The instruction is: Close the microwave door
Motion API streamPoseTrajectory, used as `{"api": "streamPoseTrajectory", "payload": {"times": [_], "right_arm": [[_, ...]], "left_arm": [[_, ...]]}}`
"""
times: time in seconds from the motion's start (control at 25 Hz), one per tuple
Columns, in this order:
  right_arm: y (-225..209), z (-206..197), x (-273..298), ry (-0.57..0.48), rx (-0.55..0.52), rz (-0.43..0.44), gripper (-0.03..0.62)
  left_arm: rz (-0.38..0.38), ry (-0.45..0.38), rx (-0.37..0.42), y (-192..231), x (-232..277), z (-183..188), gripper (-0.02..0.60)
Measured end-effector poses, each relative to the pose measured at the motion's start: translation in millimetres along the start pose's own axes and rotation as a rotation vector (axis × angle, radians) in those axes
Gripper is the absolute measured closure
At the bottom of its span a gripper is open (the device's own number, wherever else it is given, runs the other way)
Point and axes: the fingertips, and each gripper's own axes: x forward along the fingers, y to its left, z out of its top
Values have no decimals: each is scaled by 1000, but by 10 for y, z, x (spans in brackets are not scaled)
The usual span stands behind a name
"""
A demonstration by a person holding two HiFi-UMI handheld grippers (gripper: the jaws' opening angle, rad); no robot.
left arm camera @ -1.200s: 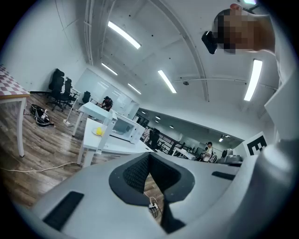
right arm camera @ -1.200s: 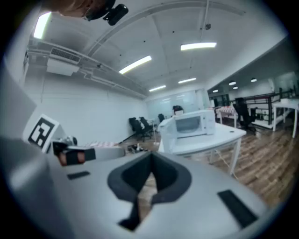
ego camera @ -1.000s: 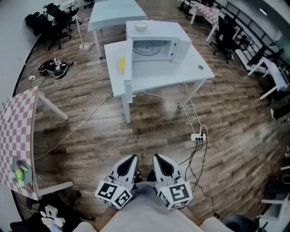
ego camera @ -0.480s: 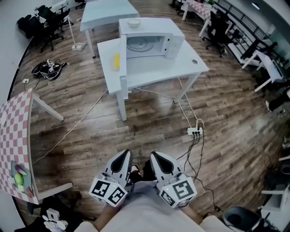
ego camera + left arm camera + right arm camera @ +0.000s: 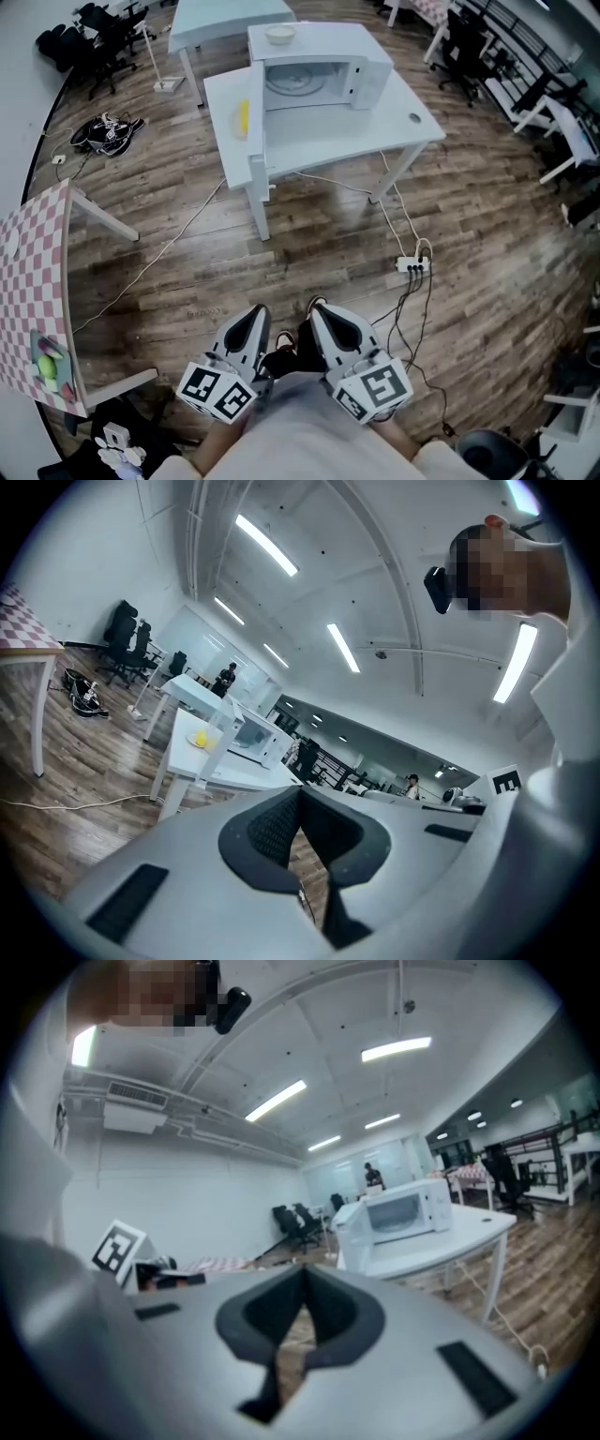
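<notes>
The white microwave stands on a white table far ahead, at the top of the head view. Its door hangs wide open, swung out to the left. A small bowl rests on top and a yellow object lies on the table left of the door. My left gripper and right gripper are held side by side close to my body, both shut and holding nothing, well short of the table. The microwave shows small in the left gripper view, and the microwave is seen again in the right gripper view.
A pink-checkered table stands at the left. A power strip with cables lies on the wooden floor right of centre, and a cord runs from the table leg leftward. Office chairs, a second white table and bags lie beyond.
The head view has shifted a little and the microwave table sits slightly nearer. Both grippers stay shut against my body.
</notes>
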Motion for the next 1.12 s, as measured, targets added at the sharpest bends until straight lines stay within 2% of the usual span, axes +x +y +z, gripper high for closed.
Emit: {"api": "streamPoseTrajectory", "payload": {"times": [0.2, 0.68, 0.92, 1.12], "right_arm": [[-180, 31, 172, 24, 9, 4, 572], [-837, 365, 524, -2, 28, -16, 572], [-1166, 431, 637, 1, 46, -15, 572], [-1383, 501, 719, 0, 60, 3, 572]], "left_arm": [[32, -18, -6, 113, 162, 135, 562], [66, -14, 2, 161, 807, 301, 563], [78, -7, 20, 153, 1136, 309, 563], [99, -6, 71, 126, 1373, 359, 563]]}}
